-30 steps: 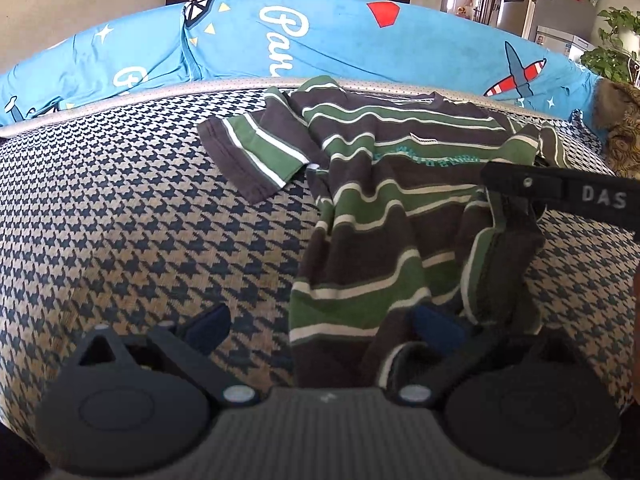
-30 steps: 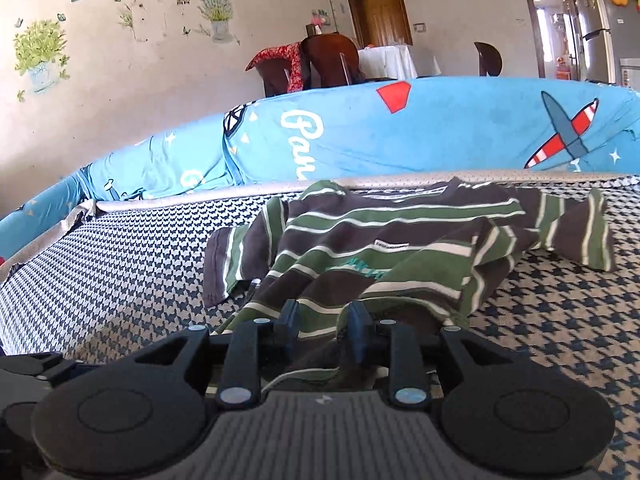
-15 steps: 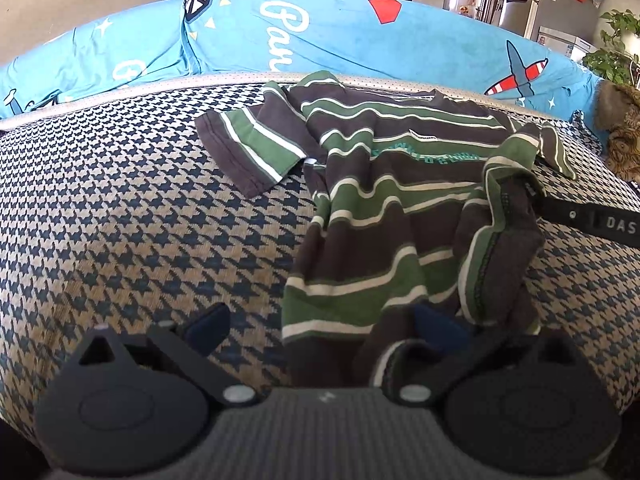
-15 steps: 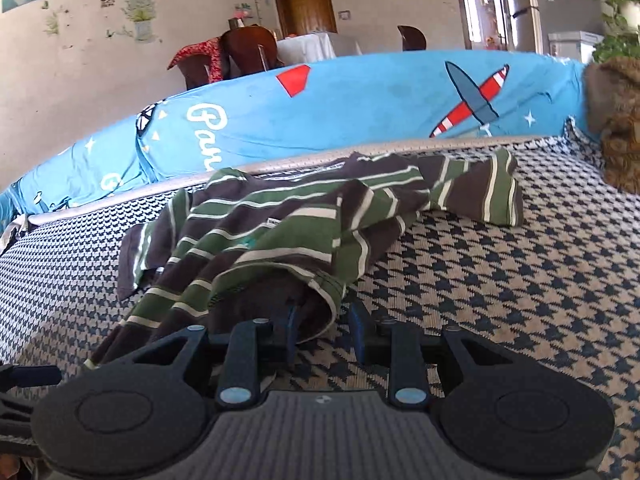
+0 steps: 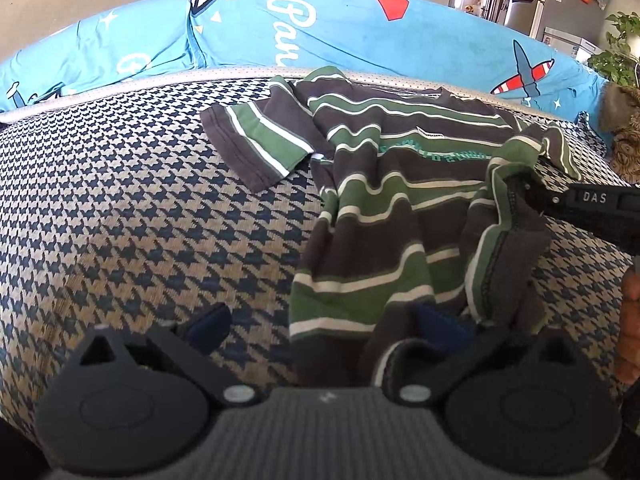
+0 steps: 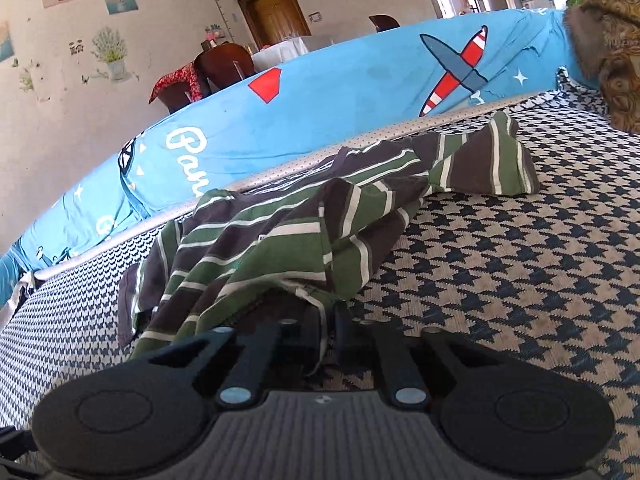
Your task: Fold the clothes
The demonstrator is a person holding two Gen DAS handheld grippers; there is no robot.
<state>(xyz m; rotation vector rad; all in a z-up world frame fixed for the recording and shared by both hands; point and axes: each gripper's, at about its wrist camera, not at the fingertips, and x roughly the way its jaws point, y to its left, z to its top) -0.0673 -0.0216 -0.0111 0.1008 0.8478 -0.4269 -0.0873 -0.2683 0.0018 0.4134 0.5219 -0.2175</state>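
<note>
In the left wrist view, the striped shirt (image 5: 384,184) is seen spread on the houndstooth cushion (image 5: 140,220) of a sofa, collar end toward the blue backrest cover (image 5: 320,36), one sleeve lying flat to the left. The left gripper (image 5: 324,328) is held wide apart; the shirt's near hem is draped over its right finger (image 5: 440,324), while the left finger is bare above the cushion. Compared with a second ago, this gripper's pose is little altered. The right gripper (image 5: 524,188) is seen at the shirt's right edge, where a strip of fabric is turned up with its seam exposed; over the last second it has been dropped lower and then carried back toward the shirt.

In the right wrist view, the right gripper (image 6: 324,320) is nearly closed, with a fold of the shirt (image 6: 304,236) pinched between its fingers. A second ago the hem was gripped squarely from the front; now the view is swung to the shirt's right side and the cloth is bunched upward. A lengthwise side fold is judged to be under way, with the shirt far from neatly folded.
</note>
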